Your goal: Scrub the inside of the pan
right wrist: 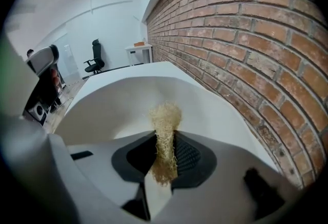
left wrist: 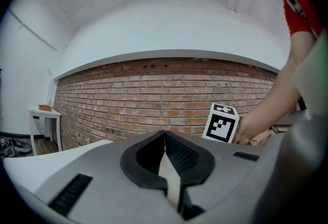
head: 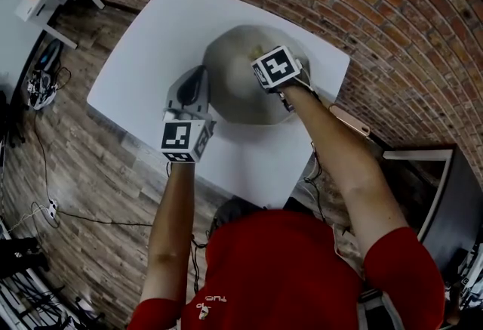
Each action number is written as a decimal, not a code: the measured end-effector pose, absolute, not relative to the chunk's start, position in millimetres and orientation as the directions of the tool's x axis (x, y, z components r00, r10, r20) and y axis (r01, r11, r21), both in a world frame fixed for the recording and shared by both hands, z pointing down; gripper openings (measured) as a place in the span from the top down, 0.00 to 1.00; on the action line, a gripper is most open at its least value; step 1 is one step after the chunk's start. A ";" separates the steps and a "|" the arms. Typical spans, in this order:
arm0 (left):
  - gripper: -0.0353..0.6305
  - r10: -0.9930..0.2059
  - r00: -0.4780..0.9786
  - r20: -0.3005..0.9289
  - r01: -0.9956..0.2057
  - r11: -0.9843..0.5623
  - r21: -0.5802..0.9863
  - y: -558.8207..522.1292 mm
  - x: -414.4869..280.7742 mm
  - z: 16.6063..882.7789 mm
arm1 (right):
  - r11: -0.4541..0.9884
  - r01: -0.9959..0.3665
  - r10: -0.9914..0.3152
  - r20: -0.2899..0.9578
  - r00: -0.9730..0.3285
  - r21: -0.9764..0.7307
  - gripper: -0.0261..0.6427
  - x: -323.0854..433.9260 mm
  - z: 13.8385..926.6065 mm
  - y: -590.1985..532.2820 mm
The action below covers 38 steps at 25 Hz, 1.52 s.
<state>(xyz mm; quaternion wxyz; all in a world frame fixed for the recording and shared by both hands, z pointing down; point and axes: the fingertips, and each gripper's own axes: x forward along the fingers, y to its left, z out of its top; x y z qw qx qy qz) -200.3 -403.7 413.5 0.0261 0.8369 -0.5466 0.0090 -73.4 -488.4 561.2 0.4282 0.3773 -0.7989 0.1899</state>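
At mid-left of the head view, the left tool [head: 193,85], grey plastic with ribbed black pads, is sitting just beside the left rim of the wide, round, pale grey pan [head: 234,98]. Its jaws are pressing together with nothing seen between them. The pan is resting at the centre of the smooth white table [head: 143,57]. Right of centre, over the pan, the right tool [right wrist: 165,141] is clamping a straw-coloured fibrous scrubber [right wrist: 165,118]. Pale lettering on the person's red shirt [head: 287,268] is showing too small to read.

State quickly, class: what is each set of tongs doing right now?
Left tongs: closed, nothing between them.
Right tongs: closed on a tan stringy fibre scrubber.
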 end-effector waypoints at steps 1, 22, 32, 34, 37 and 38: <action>0.92 -0.914 0.403 0.043 -0.915 -0.402 0.033 -402.8 -199.4 413.1 | 0.649 -0.760 -0.439 0.826 -0.354 0.019 0.83 -74.0 559.0 -484.3; 0.93 -0.923 0.382 0.043 -0.924 -0.382 0.020 -379.0 -188.0 404.9 | 0.806 -0.592 -0.318 0.842 -0.435 -0.002 0.83 -93.2 545.4 -420.2; 0.92 -0.921 0.384 0.061 -0.923 -0.383 0.021 -373.4 -183.3 404.8 | 0.770 -0.638 -0.352 0.834 -0.425 0.000 0.83 -61.4 528.0 -426.8; 0.93 -0.923 0.379 0.064 -0.925 -0.378 0.025 -372.5 -185.3 405.6 | 0.815 -0.579 -0.303 0.825 -0.477 -0.035 0.83 -83.4 524.9 -408.1; 0.93 -0.927 0.373 0.042 -0.928 -0.373 0.021 -371.6 -187.0 401.1 | 0.887 -0.459 -0.222 0.829 -0.513 -0.047 0.83 -114.8 528.2 -378.5; 0.93 -0.927 0.372 0.038 -0.928 -0.372 0.021 -371.6 -186.8 400.0 | 0.905 -0.424 -0.199 0.838 -0.509 -0.043 0.83 -120.9 531.9 -371.0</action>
